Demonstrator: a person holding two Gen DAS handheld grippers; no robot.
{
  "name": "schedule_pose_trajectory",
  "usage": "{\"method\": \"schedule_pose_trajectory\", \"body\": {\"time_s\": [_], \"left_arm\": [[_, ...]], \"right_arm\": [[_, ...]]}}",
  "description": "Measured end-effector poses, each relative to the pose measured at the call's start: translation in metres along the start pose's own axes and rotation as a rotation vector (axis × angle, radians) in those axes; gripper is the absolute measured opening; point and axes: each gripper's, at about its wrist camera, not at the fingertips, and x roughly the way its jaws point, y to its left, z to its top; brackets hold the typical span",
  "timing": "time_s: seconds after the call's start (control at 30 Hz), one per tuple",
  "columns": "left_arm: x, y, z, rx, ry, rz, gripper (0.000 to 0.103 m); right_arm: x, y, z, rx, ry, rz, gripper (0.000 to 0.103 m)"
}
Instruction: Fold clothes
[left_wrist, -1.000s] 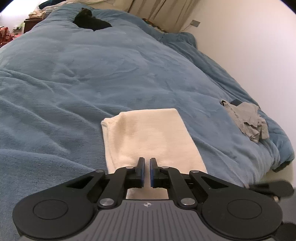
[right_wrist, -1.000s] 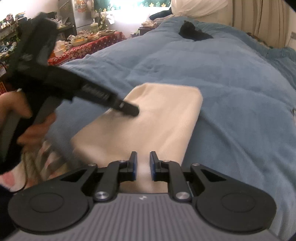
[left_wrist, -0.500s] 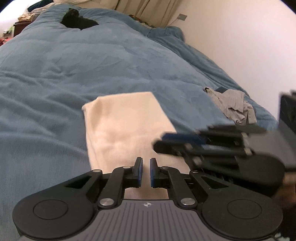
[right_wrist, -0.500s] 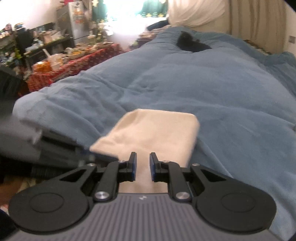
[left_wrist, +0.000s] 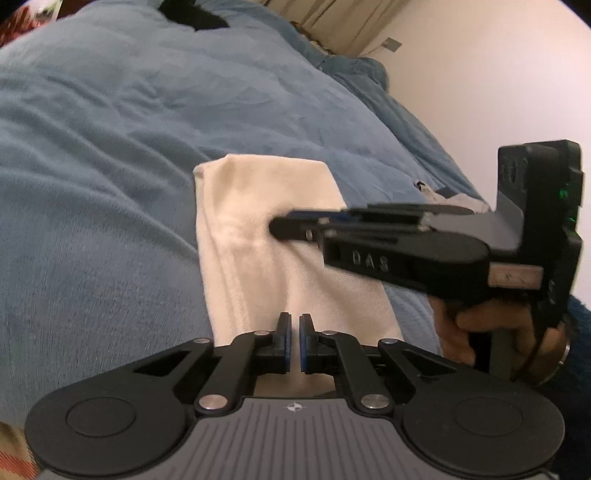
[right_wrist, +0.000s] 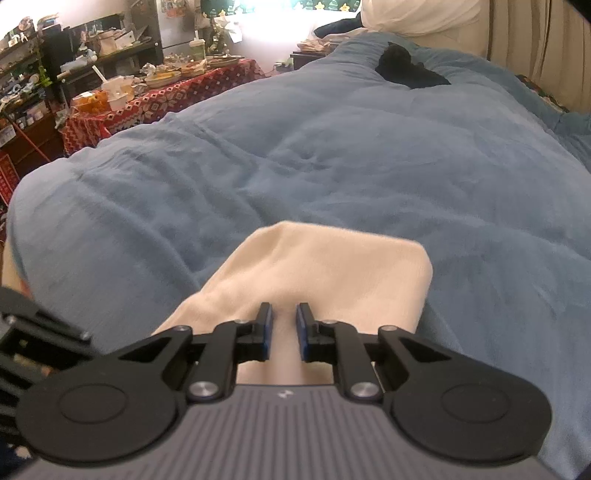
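Presently: cream folded garment (left_wrist: 273, 236) lying flat on blue duvet (left_wrist: 110, 155). Left gripper (left_wrist: 291, 341) nearly closed, empty, at near edge. Right gripper (right_wrist: 282, 330) slightly parted, empty, over the middle. Likely next: final fold, needing a near-edge pinch.

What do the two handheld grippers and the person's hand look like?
Both the left gripper and the right gripper are black, with round side discs, silver pivot screws, blue-lined fingers and a ribbed grey body. The right one's side reads "DAS" and shows a green light. The bare hand wears a ring.
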Motion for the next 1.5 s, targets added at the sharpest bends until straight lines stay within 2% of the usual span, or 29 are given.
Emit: {"method": "schedule_pose_trajectory", "body": {"time_s": [0.3, 0.37, 0.47, 0.57, 0.7, 0.77, 0.8, 0.93, 1.07, 1.3, 1.5], "left_arm": [[-0.008, 0.007, -0.003, -0.042, 0.001, -0.025, 0.003], [-0.015, 0.007, 0.001, -0.05, -0.014, -0.031, 0.003], [-0.024, 0.009, 0.008, -0.026, -0.043, -0.019, 0.003], [-0.019, 0.018, 0.011, -0.035, -0.03, -0.016, 0.002], [-0.015, 0.024, 0.008, -0.053, -0.019, -0.016, 0.002], [-0.017, 0.025, 0.006, -0.061, -0.012, -0.018, 0.002], [-0.019, 0.027, 0.005, -0.064, -0.008, -0.019, 0.003], [-0.028, 0.033, 0.005, -0.084, -0.004, -0.019, 0.002], [-0.03, 0.03, 0.003, -0.082, -0.01, -0.011, 0.002], [-0.025, 0.022, 0.002, -0.03, -0.009, 0.024, 0.002], [-0.026, 0.015, 0.0, -0.01, -0.019, 0.05, 0.003]], "right_arm": [[0.033, -0.031, 0.033, 0.039, -0.009, -0.044, 0.012], [0.026, -0.026, 0.036, 0.016, -0.017, -0.045, 0.014], [0.013, -0.011, 0.033, -0.026, -0.009, -0.002, 0.015], [0.009, 0.005, 0.028, -0.063, 0.016, 0.041, 0.015], [0.022, 0.02, 0.025, -0.11, 0.032, 0.031, 0.012], [0.035, 0.015, 0.03, -0.089, 0.023, 0.023, 0.011], [0.042, 0.01, 0.034, -0.072, 0.022, 0.016, 0.004], [0.044, 0.001, 0.041, -0.041, -0.003, 0.008, 0.005], [0.01, 0.011, 0.028, -0.088, -0.028, 0.007, 0.007], [-0.046, 0.021, -0.034, -0.014, 0.02, 0.042, 0.007], [-0.096, 0.023, -0.08, 0.041, 0.016, 0.014, 0.006]]}}
